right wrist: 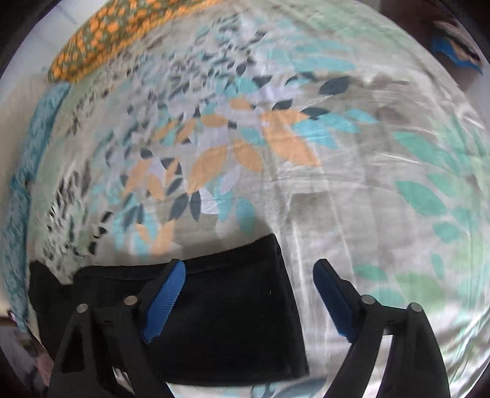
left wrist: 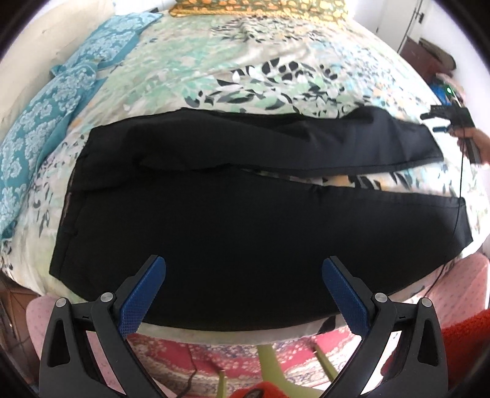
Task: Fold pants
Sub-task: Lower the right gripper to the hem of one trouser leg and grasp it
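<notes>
1. From the left wrist camera, the black pants (left wrist: 232, 214) lie spread flat across the bed, on a leaf-print bedsheet (left wrist: 275, 61). The waistband is at the left and the two legs run off to the right, with a narrow wedge of sheet showing between them.
2. The left gripper (left wrist: 243, 272) hangs above the near leg with its blue pads spread wide apart. Nothing sits between them; I can't make out any contact with the cloth.
3. At the far right edge, beside the hem of the far leg, a hand (left wrist: 473, 144) holds the right gripper (left wrist: 441, 118), seen small and side-on there. A thin cable (left wrist: 459, 189) drops from it across the near leg's hem.
4. A teal patterned cloth (left wrist: 46, 122) lies along the left side of the bed and an orange-dotted pillow (left wrist: 260, 6) at the far end. A red patterned rug (left wrist: 183, 358) shows below the bed's near edge.
5. From the right wrist camera, blurred, the right gripper (right wrist: 249, 271) is over the hem end of a pant leg (right wrist: 232, 321), jaws parted and gripping nothing. The left pad is over the black cloth, the right pad over bare sheet (right wrist: 367, 183) just past the hem edge.
</notes>
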### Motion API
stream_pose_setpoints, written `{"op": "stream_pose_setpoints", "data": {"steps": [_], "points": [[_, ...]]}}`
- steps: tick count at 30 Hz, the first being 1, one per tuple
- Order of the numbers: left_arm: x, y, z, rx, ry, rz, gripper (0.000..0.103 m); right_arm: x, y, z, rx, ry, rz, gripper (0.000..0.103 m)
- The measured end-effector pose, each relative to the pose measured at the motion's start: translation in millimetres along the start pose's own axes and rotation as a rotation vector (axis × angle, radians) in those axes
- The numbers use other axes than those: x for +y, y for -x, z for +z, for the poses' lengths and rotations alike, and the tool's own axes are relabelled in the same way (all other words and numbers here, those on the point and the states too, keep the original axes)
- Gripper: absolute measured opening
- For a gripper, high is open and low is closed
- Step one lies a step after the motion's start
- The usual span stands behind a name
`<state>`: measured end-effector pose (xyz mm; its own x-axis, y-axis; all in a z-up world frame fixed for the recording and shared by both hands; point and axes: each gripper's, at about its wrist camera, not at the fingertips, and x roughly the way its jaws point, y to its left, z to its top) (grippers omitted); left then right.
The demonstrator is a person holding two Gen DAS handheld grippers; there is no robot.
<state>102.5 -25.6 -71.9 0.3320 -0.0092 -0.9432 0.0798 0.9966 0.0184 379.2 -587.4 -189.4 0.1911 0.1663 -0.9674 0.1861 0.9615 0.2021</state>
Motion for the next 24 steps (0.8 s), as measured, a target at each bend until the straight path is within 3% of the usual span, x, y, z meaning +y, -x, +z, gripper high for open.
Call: {"op": "stream_pose_setpoints", "data": {"steps": [4,5,6,7,8,10,12,15,18,19,20,21,24], "points": [[-9,-9,0,0.026,-0.031,0.006,0.102,-10,-18,3,0.02,-0.03,0.039,0.072],[-12,-12,0,0.037,-0.035,0.006,0.102,-9,-20,2,0.02,-0.027,0.053,0.059],[-14,-15,-1,0.047,-0.038,0.005,0.102,-7,-20,1,0.018,-0.019,0.056,0.033],[-16,-17,-1,0.053,-0.042,0.003,0.102,-5,-18,1,0.016,-0.01,0.049,0.019],[-17,-18,-2,0.056,-0.047,0.002,0.102,-2,-13,1,0.006,0.004,0.053,0.014],[-20,-18,-1,0.057,-0.054,0.004,0.102,6,13,3,-0.068,0.062,0.059,0.013],[-24,-17,-1,0.051,-0.061,0.01,0.102,6,49,6,-0.204,0.093,0.032,0.013],[-28,-16,-2,0.041,-0.069,0.012,0.102,3,86,2,-0.395,0.126,-0.065,0.013],[-31,-16,-4,0.046,-0.077,0.007,0.102,-1,58,2,-0.338,0.101,-0.131,0.018],[-32,-16,-4,0.046,-0.081,0.008,0.102,-4,41,3,-0.289,0.07,-0.149,0.024],[-33,-14,-5,0.045,-0.087,0.011,0.102,-9,25,0,-0.243,0.023,-0.172,0.036],[-33,-13,-5,0.042,-0.089,0.014,0.102,-13,20,-4,-0.238,-0.003,-0.159,0.047],[-27,-11,-6,0.031,-0.081,0.025,0.102,-32,27,-24,-0.289,-0.093,-0.084,0.06]]}}
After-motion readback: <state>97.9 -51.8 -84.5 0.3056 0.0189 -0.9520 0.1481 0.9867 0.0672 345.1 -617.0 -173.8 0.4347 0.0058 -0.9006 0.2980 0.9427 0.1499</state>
